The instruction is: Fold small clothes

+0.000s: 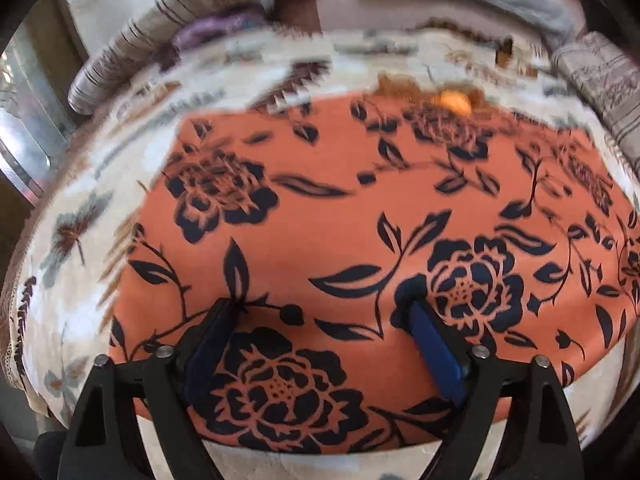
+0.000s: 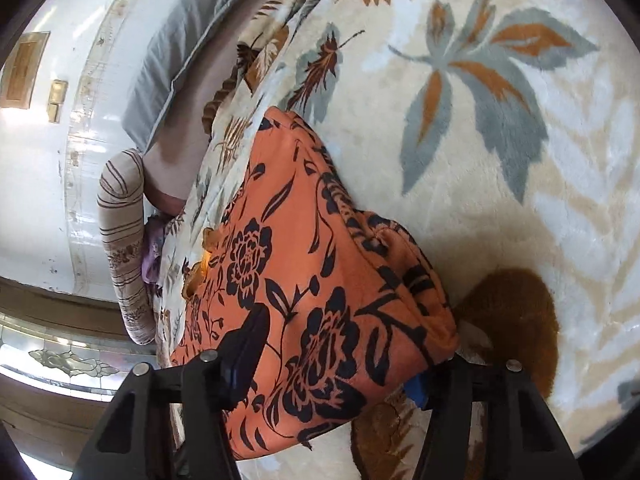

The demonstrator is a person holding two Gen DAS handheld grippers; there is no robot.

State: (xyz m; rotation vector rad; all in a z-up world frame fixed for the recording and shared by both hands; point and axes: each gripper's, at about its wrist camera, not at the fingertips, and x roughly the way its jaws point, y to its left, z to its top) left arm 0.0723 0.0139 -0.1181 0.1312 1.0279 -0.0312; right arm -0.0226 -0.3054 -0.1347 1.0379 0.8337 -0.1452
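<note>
An orange garment with dark navy flowers [image 1: 340, 220] lies spread flat on a cream blanket with a leaf print [image 1: 80, 208]. My left gripper [image 1: 324, 312] hovers over its near part, jaws wide open, nothing between them. In the right wrist view the same garment [image 2: 312, 288] is bunched and folded, and a thick fold of it lies between the jaws of my right gripper [image 2: 336, 344], which stand wide apart. The left finger [image 2: 248, 344] shows on top of the cloth; the right finger is mostly hidden under it.
The blanket [image 2: 500, 160] covers a bed. A striped bolster [image 2: 124, 240] and a grey pillow [image 2: 188, 48] lie along the bed's far side by a white wall. A purple cloth [image 1: 216, 28] lies near the bolster [image 1: 120, 64]. A small orange object [image 1: 454, 102] sits at the garment's far edge.
</note>
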